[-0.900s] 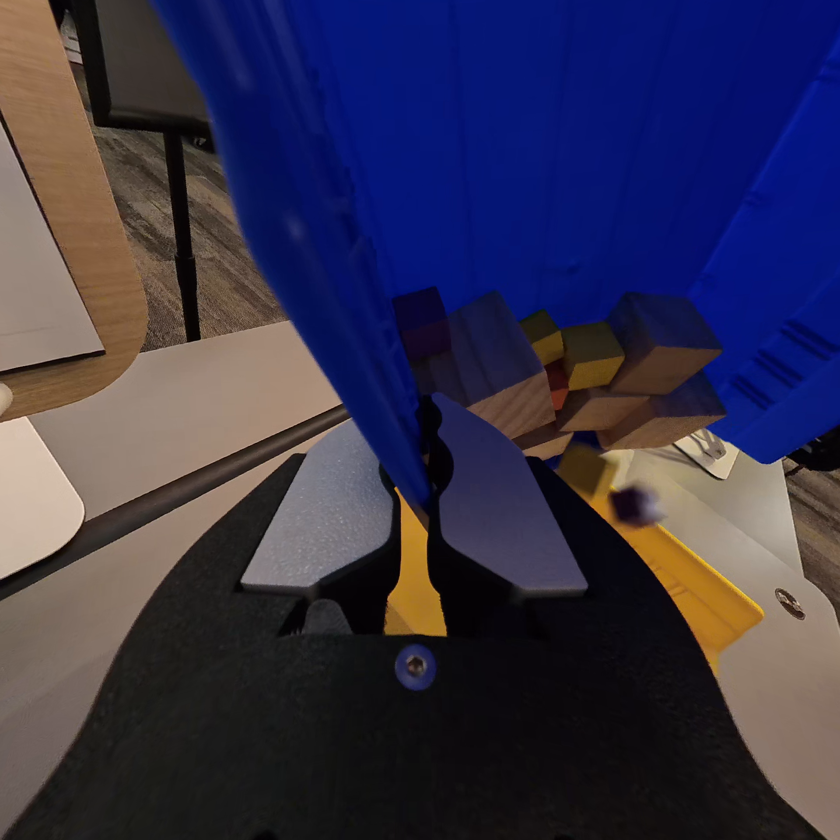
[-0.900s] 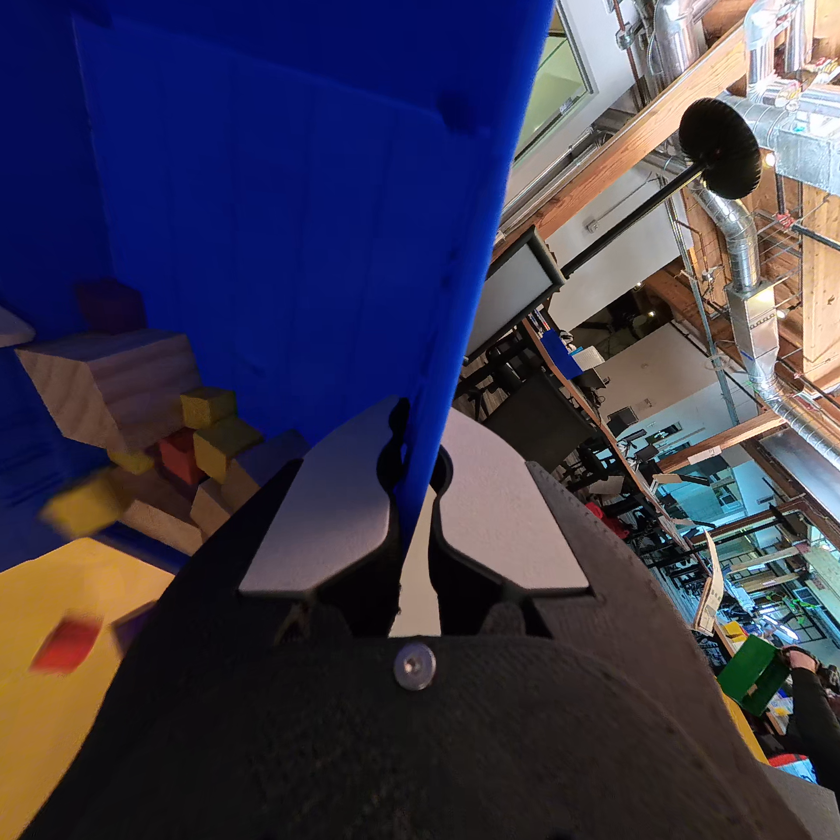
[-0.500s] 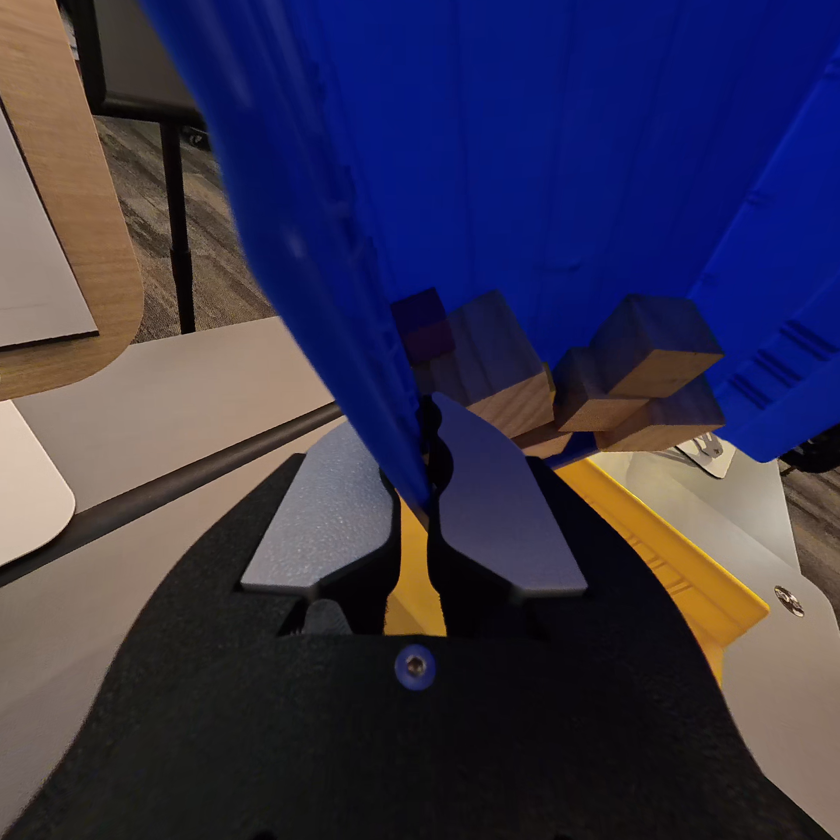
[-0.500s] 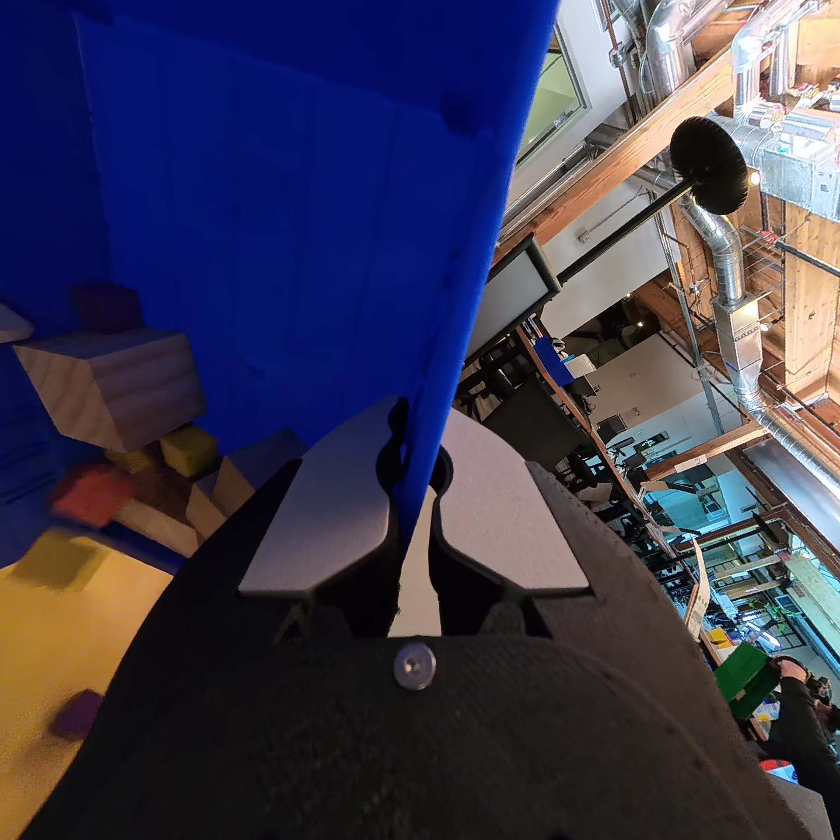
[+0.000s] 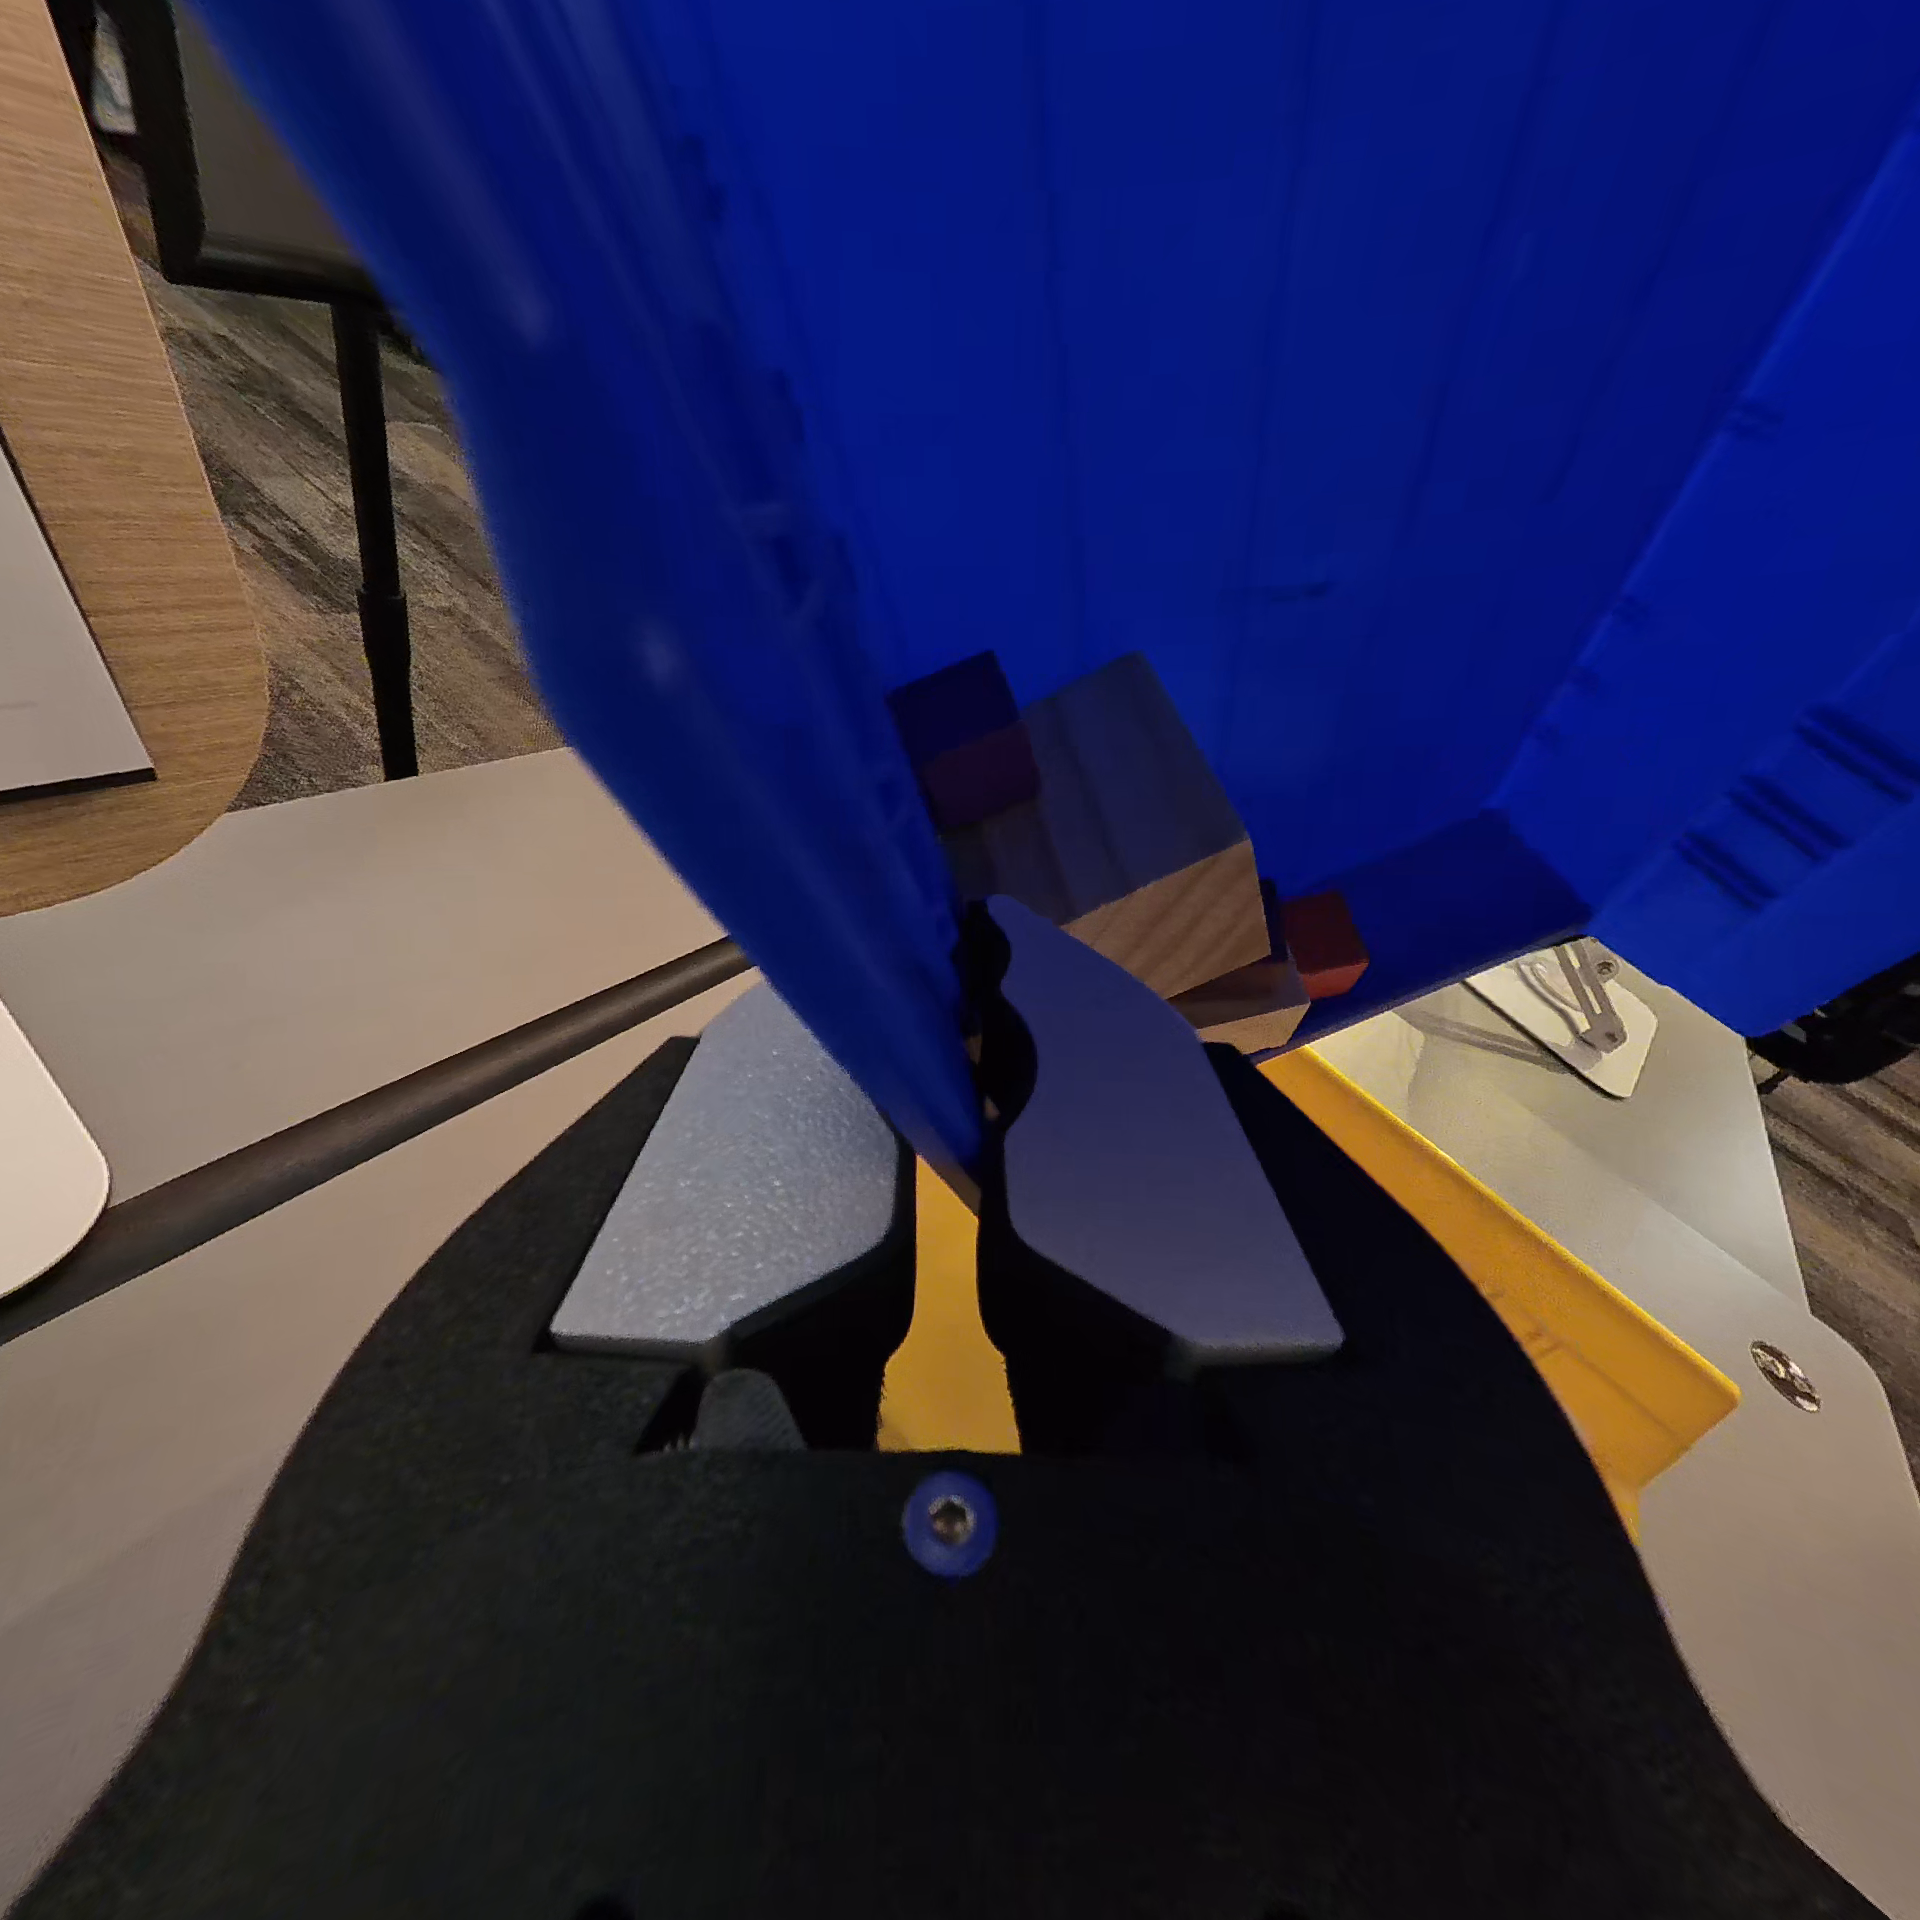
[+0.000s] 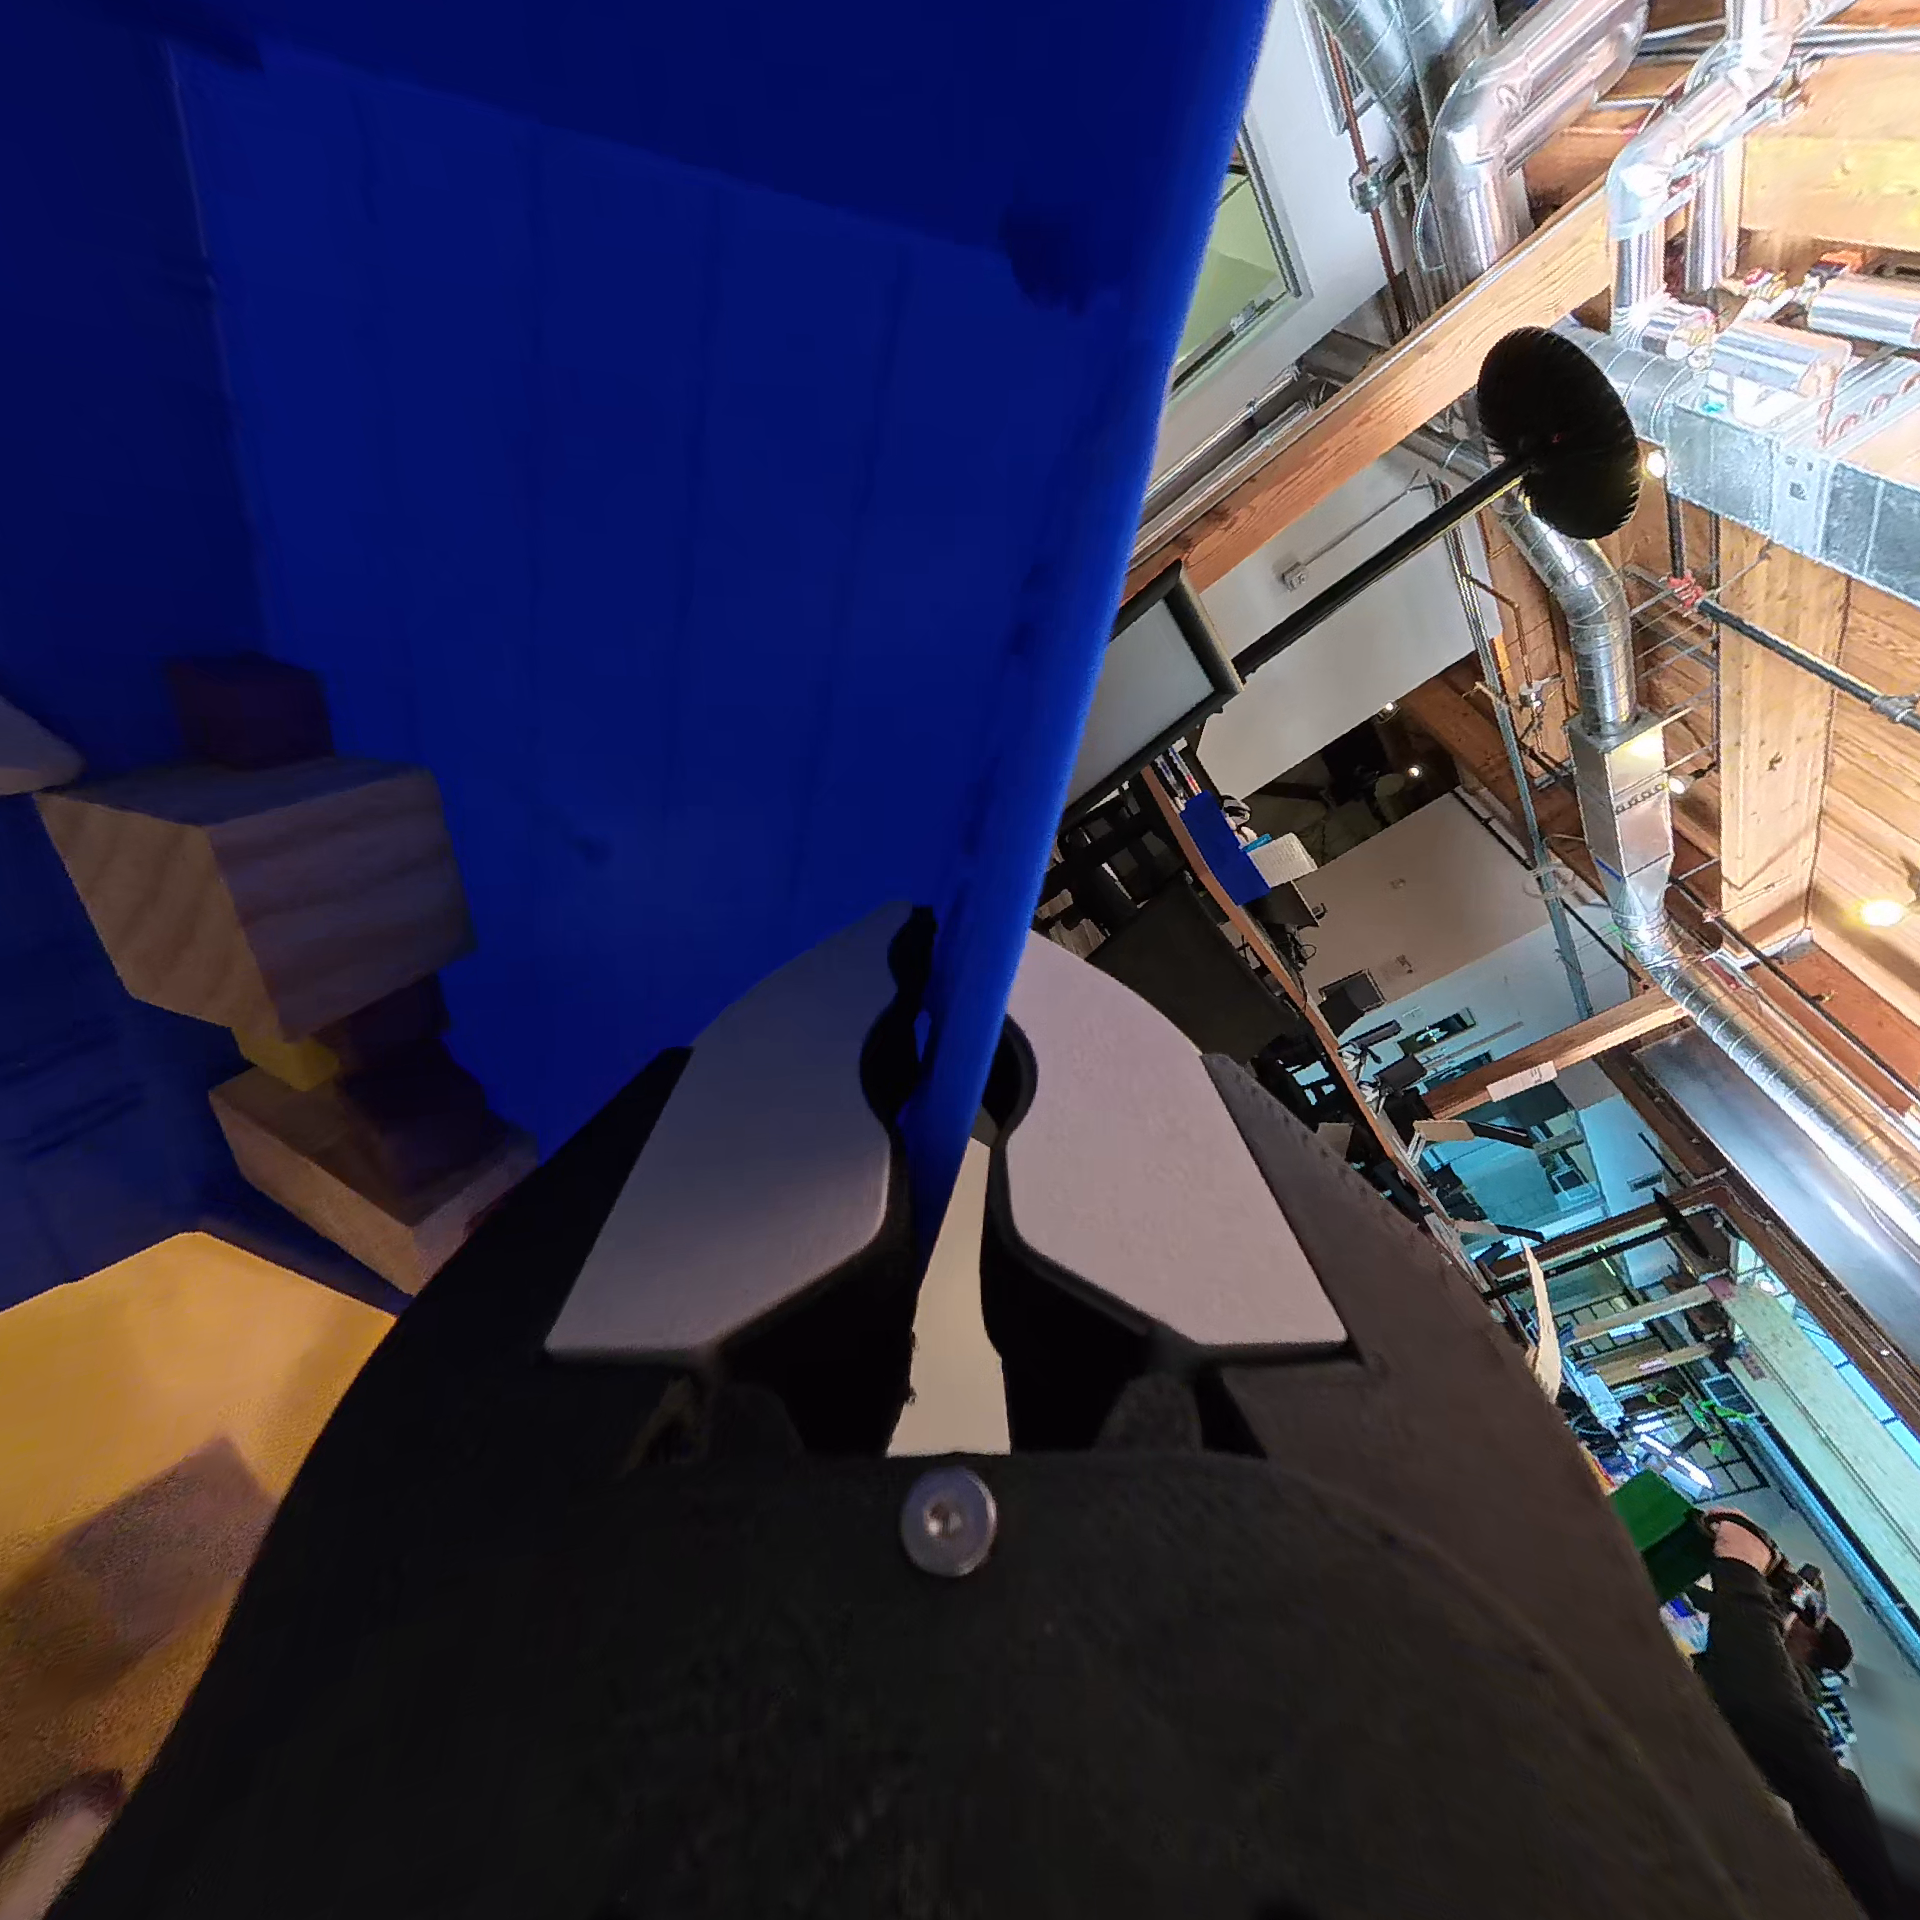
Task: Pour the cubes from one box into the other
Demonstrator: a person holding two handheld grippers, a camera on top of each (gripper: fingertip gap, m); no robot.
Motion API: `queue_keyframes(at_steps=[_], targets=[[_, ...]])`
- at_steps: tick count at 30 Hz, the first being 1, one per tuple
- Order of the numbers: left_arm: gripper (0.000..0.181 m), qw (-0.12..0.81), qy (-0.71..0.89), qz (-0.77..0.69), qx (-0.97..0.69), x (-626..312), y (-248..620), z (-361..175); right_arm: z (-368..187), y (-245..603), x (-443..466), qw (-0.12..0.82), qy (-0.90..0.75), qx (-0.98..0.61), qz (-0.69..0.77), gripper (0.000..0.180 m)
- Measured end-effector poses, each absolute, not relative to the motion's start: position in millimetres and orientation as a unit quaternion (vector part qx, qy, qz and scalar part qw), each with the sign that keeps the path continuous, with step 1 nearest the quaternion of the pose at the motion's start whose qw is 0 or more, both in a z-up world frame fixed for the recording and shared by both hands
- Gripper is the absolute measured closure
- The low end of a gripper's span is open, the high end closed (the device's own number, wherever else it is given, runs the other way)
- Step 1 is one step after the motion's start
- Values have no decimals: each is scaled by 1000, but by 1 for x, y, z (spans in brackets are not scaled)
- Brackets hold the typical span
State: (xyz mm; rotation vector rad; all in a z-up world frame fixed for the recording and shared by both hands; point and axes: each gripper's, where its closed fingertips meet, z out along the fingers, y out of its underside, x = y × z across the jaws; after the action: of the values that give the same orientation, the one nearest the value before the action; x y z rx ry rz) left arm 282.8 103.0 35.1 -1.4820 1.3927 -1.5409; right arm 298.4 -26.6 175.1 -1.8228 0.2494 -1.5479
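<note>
The blue box [image 5: 1195, 364] is tipped steeply, its open mouth down over the yellow box [image 5: 1475, 1299]. My left gripper [image 5: 977, 1039] is shut on one side wall of the blue box. My right gripper [image 6: 945, 1039] is shut on the opposite wall [image 6: 727, 520]. A large wooden cube [image 5: 1132, 831], a small purple cube [image 5: 977, 769] and a small red cube [image 5: 1325, 940] still sit at the blue box's lower rim. In the right wrist view a wooden cube [image 6: 260, 894], a purple one [image 6: 249, 707] and a yellow one [image 6: 291, 1060] cling there above the yellow box floor [image 6: 156, 1403].
The boxes are over a grey table [image 5: 312, 935] with a dark gap [image 5: 395, 1112] across it. A wooden table [image 5: 104, 520] and a chair leg [image 5: 364, 468] stand to the left. The right wrist view looks toward ceiling beams and ducts [image 6: 1610, 623].
Several wooden, yellow and red cubes have dropped out of the blue box into the yellow box. Both grippers keep their hold; the blue box is tipped slightly further.
</note>
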Motion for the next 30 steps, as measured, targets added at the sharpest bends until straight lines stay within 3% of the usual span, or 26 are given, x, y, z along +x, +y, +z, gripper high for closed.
queue_keyframes(at_steps=[30], targets=[[174, 366, 533, -574, -502, 274, 98, 53, 175, -48, 278, 423, 87, -650, -625, 170]])
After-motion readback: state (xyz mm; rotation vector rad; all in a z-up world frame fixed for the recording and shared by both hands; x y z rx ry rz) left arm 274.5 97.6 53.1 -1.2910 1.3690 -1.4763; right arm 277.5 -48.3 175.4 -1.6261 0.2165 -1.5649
